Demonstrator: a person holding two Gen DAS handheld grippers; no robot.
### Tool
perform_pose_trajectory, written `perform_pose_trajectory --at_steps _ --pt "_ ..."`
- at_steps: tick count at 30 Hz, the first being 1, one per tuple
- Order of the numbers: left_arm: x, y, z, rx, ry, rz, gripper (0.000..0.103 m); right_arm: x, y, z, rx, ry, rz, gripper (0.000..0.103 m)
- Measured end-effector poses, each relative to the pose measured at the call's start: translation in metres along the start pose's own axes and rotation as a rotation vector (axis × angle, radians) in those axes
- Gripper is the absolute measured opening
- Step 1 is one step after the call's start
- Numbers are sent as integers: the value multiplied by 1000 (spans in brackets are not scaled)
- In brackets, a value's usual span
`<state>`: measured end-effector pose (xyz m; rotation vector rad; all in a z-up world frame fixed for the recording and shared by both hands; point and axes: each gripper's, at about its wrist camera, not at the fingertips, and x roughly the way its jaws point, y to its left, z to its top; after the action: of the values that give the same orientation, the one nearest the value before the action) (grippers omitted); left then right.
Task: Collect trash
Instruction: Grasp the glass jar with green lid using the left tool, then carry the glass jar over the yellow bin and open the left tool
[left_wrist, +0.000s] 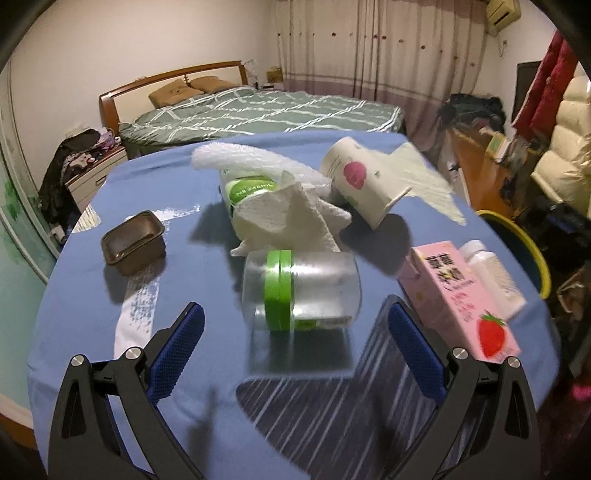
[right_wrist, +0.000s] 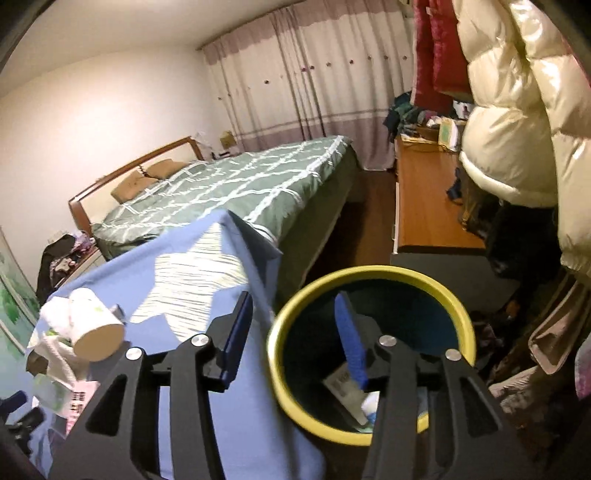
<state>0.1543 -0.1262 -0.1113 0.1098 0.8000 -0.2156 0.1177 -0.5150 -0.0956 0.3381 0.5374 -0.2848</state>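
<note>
Behind everything stood a bedroom with a green-quilted bed (left_wrist: 258, 110) and long curtains (right_wrist: 295, 81), and nearer to me a table under a blue cloth (left_wrist: 74, 295) carried the rubbish I had to clear. Beside the table's edge sat the yellow-rimmed bin (right_wrist: 369, 354), with some packaging already lying at its bottom. My right gripper (right_wrist: 295, 332) hung over that bin with its jaws spread wide and nothing between them, one finger above the cloth and the other above the bin's mouth. My left gripper (left_wrist: 295, 339) was likewise spread wide and empty, pointed at a clear jar with a green lid (left_wrist: 301, 288) that lay on its side just ahead of the fingertips. To the right of the jar lay a pink strawberry milk carton (left_wrist: 461, 299) with a small white bottle (left_wrist: 491, 273) touching its far side. Farther back were a tipped paper cup (left_wrist: 362, 181), a crumpled paper towel (left_wrist: 291, 218) draped over a green-labelled bottle (left_wrist: 247, 188), and a small brown tray (left_wrist: 133, 242) off to the left. I judged the jar to be the piece in hand: being round and on its side, it could roll away, so I meant to bring both fingers level around its middle, square to its length, and close gently before lifting it towards the bin.
</note>
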Motion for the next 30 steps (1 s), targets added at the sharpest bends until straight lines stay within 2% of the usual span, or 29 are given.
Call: perform_pose_trajectory --at_steps 7,11,13,16,19,25,30 --pt "24 2 12 -23 26 52 98 12 26 -9 -39 6 14 45" --pt "30 5 17 -23 24 49 98 14 25 -9 -23 5 10 47" --pt "33 5 17 -16 23 43 96 16 24 -10 -10 16 -1 48" --pt "36 4 17 -7 36 21 85 20 23 -10 0 34 1 48" --pt "41 0 16 -3 53 -10 71 20 25 -10 -7 32 -1 48" --pt "34 -1 14 -12 57 -15 70 17 24 -11 0 21 -3 48" --pt "4 -1 16 -5 17 -25 70 -1 16 -14 7 -37 -2 48"
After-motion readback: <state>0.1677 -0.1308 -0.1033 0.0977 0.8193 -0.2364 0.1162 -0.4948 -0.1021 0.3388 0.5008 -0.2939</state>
